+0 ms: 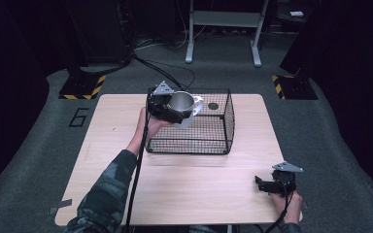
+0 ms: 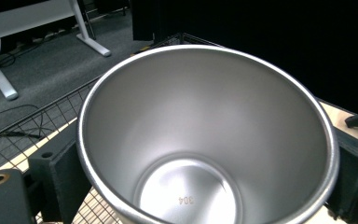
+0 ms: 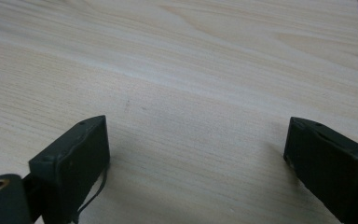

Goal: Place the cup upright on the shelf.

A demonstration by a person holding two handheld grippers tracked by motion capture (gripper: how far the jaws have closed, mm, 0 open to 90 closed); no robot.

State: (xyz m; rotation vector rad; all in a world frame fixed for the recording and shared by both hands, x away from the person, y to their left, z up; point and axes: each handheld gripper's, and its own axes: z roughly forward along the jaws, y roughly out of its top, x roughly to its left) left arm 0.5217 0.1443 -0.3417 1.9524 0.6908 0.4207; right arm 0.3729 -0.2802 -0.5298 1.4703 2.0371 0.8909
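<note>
While we look down from the high view, our left gripper (image 1: 167,108) holds a steel cup (image 1: 182,103) over the near left corner of a black wire basket (image 1: 223,127), which stands on the far middle part of the wooden table (image 1: 199,187). Its jaws are clamped on the cup from both sides, and the cup hangs above the basket's rim, tilted so that its mouth faces up and toward us. Something pale shows just right of the cup, but we cannot tell what it is.

From the left gripper view we see straight into the cup (image 2: 205,135): a brushed metal inside, a bright rolled rim, and the number "304" stamped on the bottom, reading upside down from this side. A black jaw presses against the cup's wall on either side, and the basket's mesh (image 2: 42,121) lies below and to the left.

Our right gripper (image 1: 272,184) rests low at the near right corner of the table, well apart from the basket. Its jaws stand wide apart over bare wood (image 3: 191,84), with nothing between them.

On the grey floor left of the table we read a large painted "6" (image 1: 79,117).
</note>
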